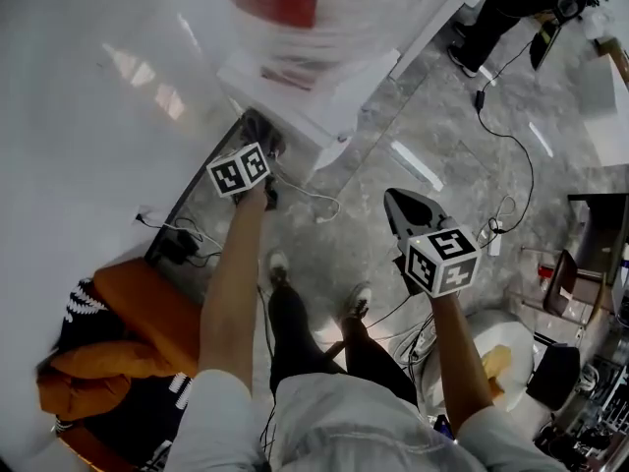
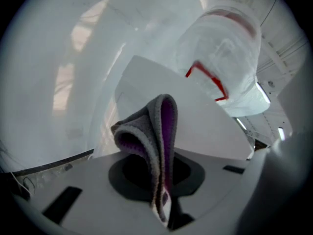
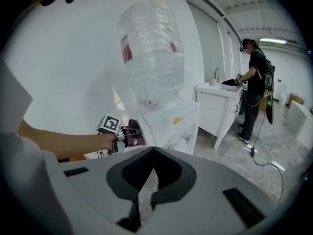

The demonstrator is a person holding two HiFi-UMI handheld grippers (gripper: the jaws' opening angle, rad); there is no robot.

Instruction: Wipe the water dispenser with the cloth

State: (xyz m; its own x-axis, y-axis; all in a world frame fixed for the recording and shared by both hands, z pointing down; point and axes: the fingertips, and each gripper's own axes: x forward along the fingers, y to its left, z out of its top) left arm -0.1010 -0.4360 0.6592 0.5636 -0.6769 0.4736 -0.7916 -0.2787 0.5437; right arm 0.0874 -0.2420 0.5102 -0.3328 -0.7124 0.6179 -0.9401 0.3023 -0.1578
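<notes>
The white water dispenser [image 1: 324, 91] stands against the wall, with a plastic-wrapped bottle [image 1: 295, 8] bearing a red label on top. My left gripper [image 1: 260, 138] is shut on a folded grey cloth with a purple inner side [image 2: 154, 131]. It holds the cloth close to the dispenser's flat white side panel [image 2: 195, 126], and I cannot tell whether they touch. The right gripper view shows that cloth [image 3: 134, 133] beside the dispenser [image 3: 171, 124] below the bottle [image 3: 151, 53]. My right gripper [image 1: 405, 209] hangs over the floor to the dispenser's right, shut and empty [image 3: 150, 175].
A person in black [image 3: 254, 87] stands at a white counter [image 3: 220, 94] at the back right. Cables [image 1: 516, 150] trail over the grey floor. An orange jacket [image 1: 128, 332] lies at the lower left, near a power strip [image 1: 177, 249] by the wall.
</notes>
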